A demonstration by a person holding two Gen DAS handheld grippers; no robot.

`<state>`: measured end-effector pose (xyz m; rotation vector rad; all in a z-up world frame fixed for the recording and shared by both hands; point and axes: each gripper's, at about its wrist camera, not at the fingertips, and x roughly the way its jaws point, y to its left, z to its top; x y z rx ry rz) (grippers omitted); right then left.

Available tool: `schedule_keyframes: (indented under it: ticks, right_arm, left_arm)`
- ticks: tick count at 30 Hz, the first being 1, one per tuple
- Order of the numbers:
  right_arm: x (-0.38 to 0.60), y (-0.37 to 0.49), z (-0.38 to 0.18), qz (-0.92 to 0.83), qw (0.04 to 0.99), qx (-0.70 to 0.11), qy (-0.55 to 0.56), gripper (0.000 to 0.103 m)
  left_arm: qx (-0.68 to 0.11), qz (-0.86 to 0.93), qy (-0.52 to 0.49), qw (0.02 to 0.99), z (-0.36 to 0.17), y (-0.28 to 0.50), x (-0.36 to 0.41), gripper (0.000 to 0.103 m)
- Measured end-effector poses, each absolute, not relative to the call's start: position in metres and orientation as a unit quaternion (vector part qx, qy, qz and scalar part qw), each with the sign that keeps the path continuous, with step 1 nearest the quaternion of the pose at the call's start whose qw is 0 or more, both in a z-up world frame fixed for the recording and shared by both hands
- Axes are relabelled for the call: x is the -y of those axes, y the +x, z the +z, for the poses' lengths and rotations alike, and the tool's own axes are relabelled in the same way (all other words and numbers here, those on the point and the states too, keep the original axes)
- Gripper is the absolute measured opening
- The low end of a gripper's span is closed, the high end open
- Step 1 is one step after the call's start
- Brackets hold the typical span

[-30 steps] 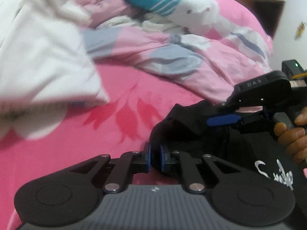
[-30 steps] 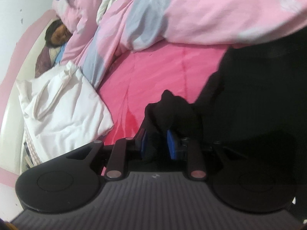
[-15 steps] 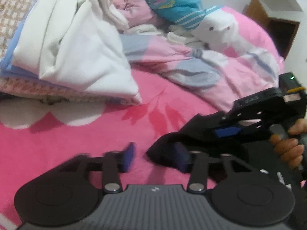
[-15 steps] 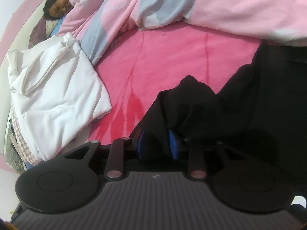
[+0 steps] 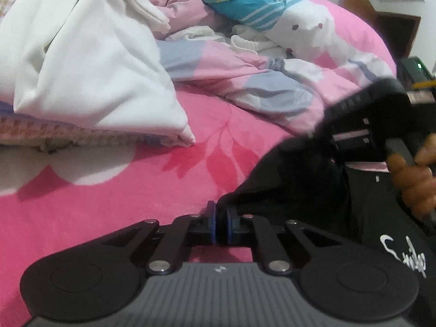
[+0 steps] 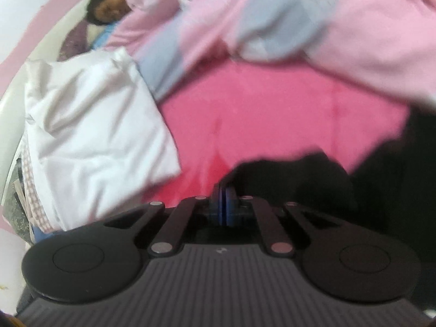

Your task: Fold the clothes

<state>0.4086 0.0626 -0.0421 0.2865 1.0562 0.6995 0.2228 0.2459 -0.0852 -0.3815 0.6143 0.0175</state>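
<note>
A black garment (image 5: 299,188) with white script print lies on the pink bed sheet (image 5: 136,190). My left gripper (image 5: 220,226) is shut on the garment's near left edge. In the right wrist view, which is blurred, my right gripper (image 6: 225,204) is shut with a fold of the black garment (image 6: 294,179) rising at its tips. A hand (image 5: 411,182) holds the right gripper at the right edge of the left wrist view, above the garment.
A folded white garment (image 5: 90,76) tops a stack of folded clothes at the left. A rumpled pink and blue quilt (image 5: 259,81) lies across the back of the bed. A person's head (image 6: 109,5) rests at the far end.
The left gripper, open half a second ago, has shut again on the black garment's edge. The right gripper's fingers have come closer together and its view has shifted, now blurred.
</note>
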Motion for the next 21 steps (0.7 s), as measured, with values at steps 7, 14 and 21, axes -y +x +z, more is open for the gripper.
schedule_keyframes:
  ticks: [7, 14, 21]
  right_arm:
    - [-0.115, 0.42, -0.034, 0.352, 0.805, -0.466, 0.1, 0.001]
    - [-0.142, 0.429, -0.055, 0.352, 0.805, -0.471, 0.078, 0.001]
    - [-0.138, 0.442, -0.078, 0.352, 0.784, -0.49, 0.147, 0.005]
  left_arm:
    - [-0.295, 0.028, -0.227, 0.928, -0.086, 0.22, -0.258, 0.006]
    - [-0.3, 0.034, -0.247, 0.921, -0.088, 0.22, -0.262, 0.006]
    - [-0.301, 0.038, -0.268, 0.914, -0.09, 0.218, -0.266, 0.006]
